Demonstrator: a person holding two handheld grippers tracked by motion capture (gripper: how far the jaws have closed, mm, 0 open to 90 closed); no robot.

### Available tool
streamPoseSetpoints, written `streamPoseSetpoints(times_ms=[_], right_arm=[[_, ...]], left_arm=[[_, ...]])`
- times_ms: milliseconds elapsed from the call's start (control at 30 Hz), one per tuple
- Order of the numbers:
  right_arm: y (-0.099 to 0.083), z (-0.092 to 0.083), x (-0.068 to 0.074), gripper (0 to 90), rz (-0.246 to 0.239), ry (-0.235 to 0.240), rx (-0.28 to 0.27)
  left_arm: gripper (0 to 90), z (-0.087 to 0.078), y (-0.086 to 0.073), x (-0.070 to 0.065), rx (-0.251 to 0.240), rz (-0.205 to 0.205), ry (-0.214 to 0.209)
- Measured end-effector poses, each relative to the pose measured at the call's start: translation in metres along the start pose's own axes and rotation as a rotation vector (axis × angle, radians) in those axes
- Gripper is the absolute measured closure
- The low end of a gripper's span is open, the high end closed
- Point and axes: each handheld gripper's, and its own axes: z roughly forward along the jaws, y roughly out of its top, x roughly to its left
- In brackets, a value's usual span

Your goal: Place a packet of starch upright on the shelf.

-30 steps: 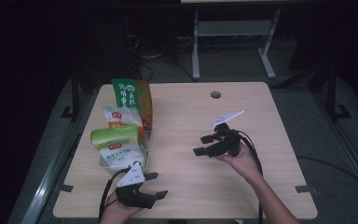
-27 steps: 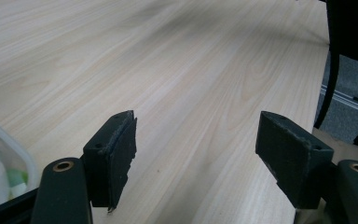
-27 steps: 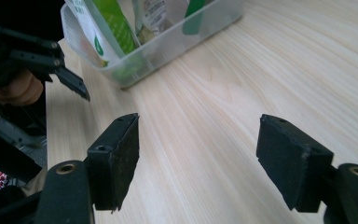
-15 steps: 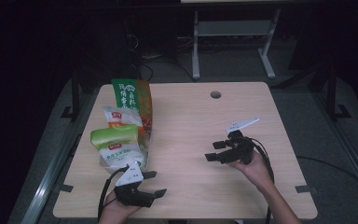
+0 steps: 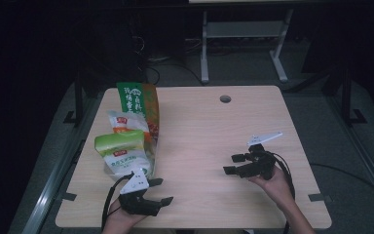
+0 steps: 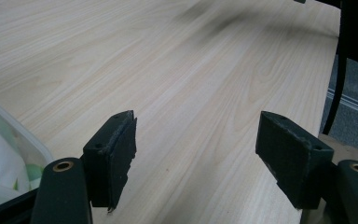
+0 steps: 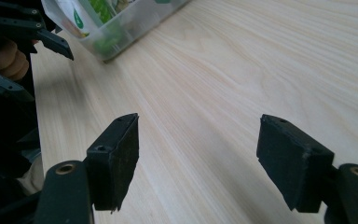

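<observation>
High view: the left tongs [image 5: 161, 191], jaws apart and holding nothing, rest low at the near edge of the tabletop [image 5: 199, 126], pointing right, just beside the clear bin of snack bags [image 5: 126, 146]. The right tongs [image 5: 233, 164], also gaping and unloaded, point left, well apart from the bin.

We see bare pale wooden tabletop [image 5: 199, 136] between our grippers; the clear plastic bin of green-and-white snack bags [image 5: 129, 131] blocks the left edge.
</observation>
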Motion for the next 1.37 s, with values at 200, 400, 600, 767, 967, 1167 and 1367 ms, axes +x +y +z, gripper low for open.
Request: streamPoseSetpoints(times_ms=[200, 400, 600, 767, 967, 1167, 1367], right_arm=[[-0.011, -0.005, 0.000, 28.6, 0.019, -0.006, -0.004], [-0.022, -0.010, 0.000, 28.2, 0.017, -0.009, -0.010], [-0.035, -0.016, 0.000, 27.8, 0.034, -0.021, -0.011], [-0.046, -0.022, 0.000, 27.8, 0.055, -0.029, -0.013], [-0.056, -0.028, 0.002, 27.5, 0.060, -0.034, -0.017], [-0.064, -0.034, 0.006, 26.4, 0.058, -0.046, -0.029], [-0.072, -0.039, 0.010, 25.2, 0.046, -0.059, -0.053]], left_arm=[[28.3, -0.001, -0.001, -0.002, 0.000, -0.004, 0.004], [28.3, -0.002, -0.001, -0.002, 0.000, -0.005, 0.008], [28.2, -0.001, -0.001, -0.003, 0.005, -0.002, 0.006], [28.1, 0.000, -0.001, -0.004, 0.008, -0.009, 0.004], [28.2, 0.000, -0.001, -0.004, 0.007, -0.008, 0.004], [28.1, 0.000, -0.001, -0.005, 0.012, -0.001, 0.008], [27.2, 0.000, -0.001, -0.006, 0.011, -0.008, 0.005]])
